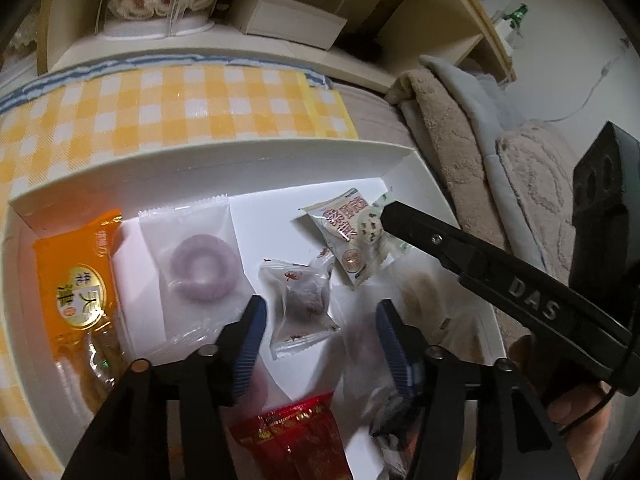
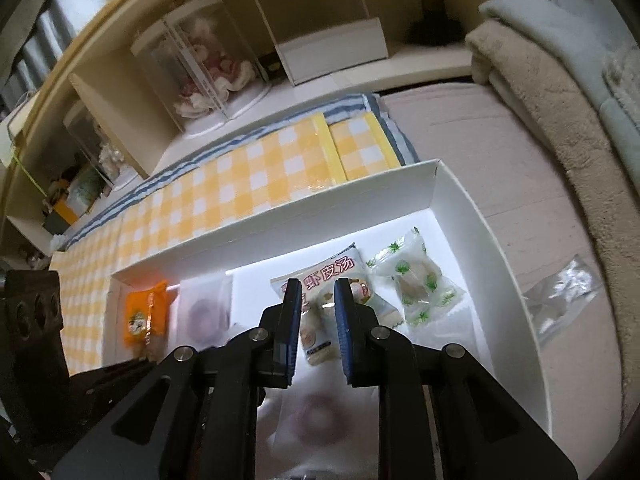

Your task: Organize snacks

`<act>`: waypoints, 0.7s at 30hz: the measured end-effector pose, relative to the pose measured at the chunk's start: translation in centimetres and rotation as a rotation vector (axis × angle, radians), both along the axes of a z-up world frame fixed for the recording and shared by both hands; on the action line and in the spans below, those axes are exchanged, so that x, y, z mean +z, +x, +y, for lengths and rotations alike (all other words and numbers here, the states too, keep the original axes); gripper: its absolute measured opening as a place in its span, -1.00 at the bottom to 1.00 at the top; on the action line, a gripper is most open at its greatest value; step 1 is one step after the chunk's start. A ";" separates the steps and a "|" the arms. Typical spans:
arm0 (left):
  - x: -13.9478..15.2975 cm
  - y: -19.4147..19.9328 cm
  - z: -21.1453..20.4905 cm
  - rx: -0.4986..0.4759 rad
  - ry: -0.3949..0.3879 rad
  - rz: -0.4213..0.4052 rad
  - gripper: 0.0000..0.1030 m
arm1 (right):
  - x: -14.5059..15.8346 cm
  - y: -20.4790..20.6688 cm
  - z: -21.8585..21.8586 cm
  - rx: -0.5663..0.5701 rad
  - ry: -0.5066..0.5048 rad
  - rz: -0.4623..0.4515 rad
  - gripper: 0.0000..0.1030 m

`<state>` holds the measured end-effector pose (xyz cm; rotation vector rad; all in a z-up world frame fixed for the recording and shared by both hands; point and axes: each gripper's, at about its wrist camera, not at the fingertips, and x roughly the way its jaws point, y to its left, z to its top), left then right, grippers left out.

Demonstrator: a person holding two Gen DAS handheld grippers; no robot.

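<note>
A white box (image 1: 200,168) holds several wrapped snacks. My left gripper (image 1: 320,320) is open low over the box floor. A small clear packet with a dark brown ball (image 1: 300,308) lies between its blue pads (image 1: 250,336), which do not touch it. My right gripper (image 2: 318,296) is shut on a cream soup packet (image 2: 320,320), pinched between its pads. In the left wrist view that gripper (image 1: 384,216) comes in from the right, its tip on the tilted packet (image 1: 344,240).
Also in the box (image 2: 280,208) lie an orange packet (image 1: 76,280), a purple ring pastry in a frosted wrapper (image 1: 200,272), a red packet (image 1: 296,432) and a green-leaf packet (image 2: 416,284). Folded blankets (image 2: 540,80) are on the right, shelves (image 2: 320,40) behind.
</note>
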<state>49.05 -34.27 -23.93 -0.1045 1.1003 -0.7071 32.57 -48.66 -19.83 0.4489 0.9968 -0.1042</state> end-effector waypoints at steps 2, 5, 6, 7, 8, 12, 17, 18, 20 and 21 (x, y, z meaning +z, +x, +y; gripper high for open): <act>0.7 -0.4 0.3 -0.002 0.005 -0.006 0.34 | 0.8 -0.5 0.1 0.002 -0.005 0.000 -0.31; 1.9 -1.1 1.0 -0.003 0.023 -0.028 0.58 | 1.8 -1.5 0.2 0.007 -0.015 -0.011 0.13; 2.4 -1.5 1.2 -0.002 0.030 -0.037 0.68 | 2.1 -1.8 0.3 0.012 -0.020 -0.016 0.18; 2.9 -1.9 1.6 0.000 0.035 -0.045 0.74 | 2.6 -2.3 0.4 0.011 -0.028 -0.015 0.23; 3.4 -2.1 1.8 0.000 0.037 -0.050 0.87 | 3.0 -2.6 0.4 0.003 -0.036 -0.013 0.39; 5.3 -3.6 3.3 0.021 0.046 -0.069 1.00 | 4.8 -4.2 0.5 -0.019 -0.048 -0.042 1.00; 8.3 -6.1 5.2 0.028 0.044 -0.096 1.00 | 7.0 -5.9 1.3 -0.024 -0.070 -0.056 1.00; 8.9 -6.6 5.7 0.030 0.041 -0.102 1.00 | 7.4 -6.2 1.5 -0.024 -0.071 -0.058 1.00; 10.2 -7.6 6.8 0.038 0.032 -0.113 1.00 | 8.3 -6.8 1.9 -0.020 -0.070 -0.064 1.00; 11.0 -8.4 7.4 0.046 0.022 -0.118 1.00 | 8.8 -7.2 2.1 -0.020 -0.072 -0.068 1.00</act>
